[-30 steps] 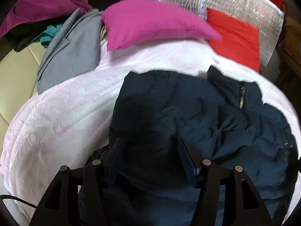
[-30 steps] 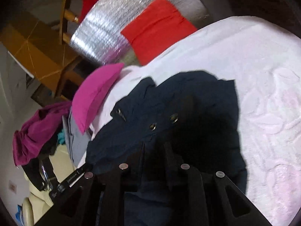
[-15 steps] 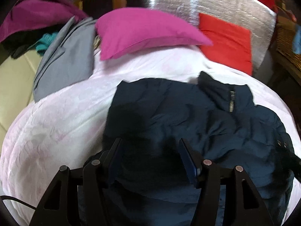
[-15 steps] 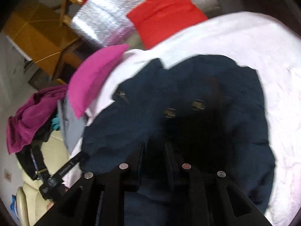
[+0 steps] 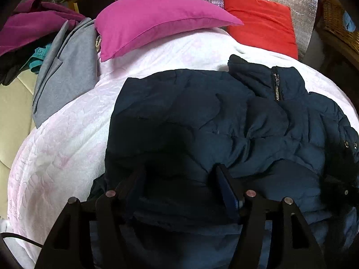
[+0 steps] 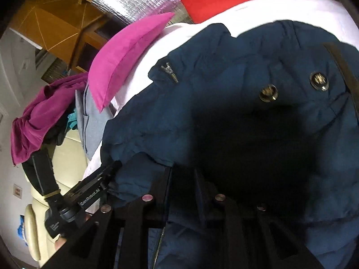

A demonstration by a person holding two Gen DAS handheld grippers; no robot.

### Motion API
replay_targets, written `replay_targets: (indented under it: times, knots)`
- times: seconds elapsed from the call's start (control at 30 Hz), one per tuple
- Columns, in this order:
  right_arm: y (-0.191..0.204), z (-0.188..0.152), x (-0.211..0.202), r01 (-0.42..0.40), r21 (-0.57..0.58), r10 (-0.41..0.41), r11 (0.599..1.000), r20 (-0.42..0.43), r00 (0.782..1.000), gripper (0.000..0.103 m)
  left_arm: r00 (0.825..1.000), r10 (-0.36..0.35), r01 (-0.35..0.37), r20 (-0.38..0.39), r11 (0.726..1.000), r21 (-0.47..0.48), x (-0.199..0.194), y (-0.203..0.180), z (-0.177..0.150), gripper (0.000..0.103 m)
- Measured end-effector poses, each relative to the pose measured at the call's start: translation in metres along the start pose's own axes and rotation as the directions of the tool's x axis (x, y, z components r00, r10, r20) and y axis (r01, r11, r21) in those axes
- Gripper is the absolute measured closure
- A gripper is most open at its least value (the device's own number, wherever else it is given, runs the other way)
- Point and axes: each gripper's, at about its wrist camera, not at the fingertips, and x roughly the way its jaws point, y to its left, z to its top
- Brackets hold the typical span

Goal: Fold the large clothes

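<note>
The dark navy quilted puffer jacket (image 5: pixel 224 121) lies spread on the pale pink textured bedspread (image 5: pixel 56 152) of a bed, its zipped stand-up collar toward the far side near the red cushion (image 5: pixel 262 20), with a part of it already lapped over the body.

The main risk, as I judge it, is the padded, slippery shell. The left tongs (image 5: pixel 179 179) are opening with a thick fold of jacket between their fingers; the pads do not look pressed on it, so the fold may spring back or slide out of line once it is let go. The right tongs (image 6: pixel 182 177) stand narrow, with navy cloth bunched up between and around the fingers. Deep shadow hides the contact, so I cannot tell whether they truly pinch it. If they hold only the outer layer, a pull would drag that layer and leave the filling and lining behind, giving a lopsided fold. The two metal snap buttons (image 6: pixel 268 95) just ahead of them could also catch.

Both tongs are down at the jacket's near edge, the left toward its left side. The magenta pillow (image 5: pixel 157 20) and grey garment (image 5: pixel 67 74) lie well apart from the work.
</note>
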Motion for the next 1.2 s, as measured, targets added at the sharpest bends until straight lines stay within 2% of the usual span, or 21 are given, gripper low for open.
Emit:
replay_targets:
  times: [0.2,0.33,0.43,0.53,0.67,0.73,0.83,1.0,1.13,1.2]
  knots:
    - [0.004,0.001,-0.005,0.011,-0.007,-0.011,1.0,0.0,1.0,0.08,1.0,-0.012,0.013,0.025,0.999,-0.051,-0.004,0.011,0.002,0.037]
    - [-0.006,0.0,0.002,-0.01,0.024,0.01,1.0,-0.016,1.0,0.08,0.999,0.036,-0.036,-0.006,0.999,0.002,0.002,0.004,-0.002,0.036]
    - [-0.005,0.003,-0.007,-0.007,0.033,0.008,0.999,-0.018,1.0,0.08,0.999,0.039,-0.039,-0.003,0.999,0.003,0.0,0.006,-0.002,0.036]
    - [-0.011,0.005,-0.025,-0.012,0.038,0.011,0.999,0.019,1.0,0.08,1.0,0.031,-0.03,0.004,0.999,-0.043,-0.004,0.016,0.0,0.036]
    - [-0.038,0.005,-0.054,0.002,0.089,-0.01,0.996,0.09,0.996,0.077,0.996,0.081,-0.076,0.034,0.99,-0.12,-0.013,0.036,0.001,0.036]
    - [-0.056,0.003,-0.054,-0.008,0.14,-0.005,0.99,0.089,0.996,0.077,0.995,0.101,-0.097,0.023,0.984,-0.149,-0.011,0.044,0.0,0.036]
    - [-0.07,0.0,-0.044,-0.043,0.164,0.028,0.985,0.087,0.996,0.077,0.992,0.117,-0.121,-0.038,0.984,-0.131,0.004,0.044,-0.004,0.036]
    - [-0.067,0.003,-0.047,-0.036,0.171,0.024,0.985,0.074,0.997,0.077,0.986,0.166,-0.168,-0.034,0.983,-0.071,0.007,0.037,-0.007,0.034]
    - [-0.067,0.004,-0.063,-0.042,0.178,0.024,0.983,0.101,0.995,0.077,0.99,0.136,-0.139,-0.033,0.983,-0.119,0.004,0.046,-0.003,0.034]
    - [-0.072,0.004,-0.071,-0.045,0.187,0.021,0.981,0.127,0.992,0.076,0.989,0.146,-0.148,-0.02,0.978,-0.15,0.0,0.05,-0.001,0.034]
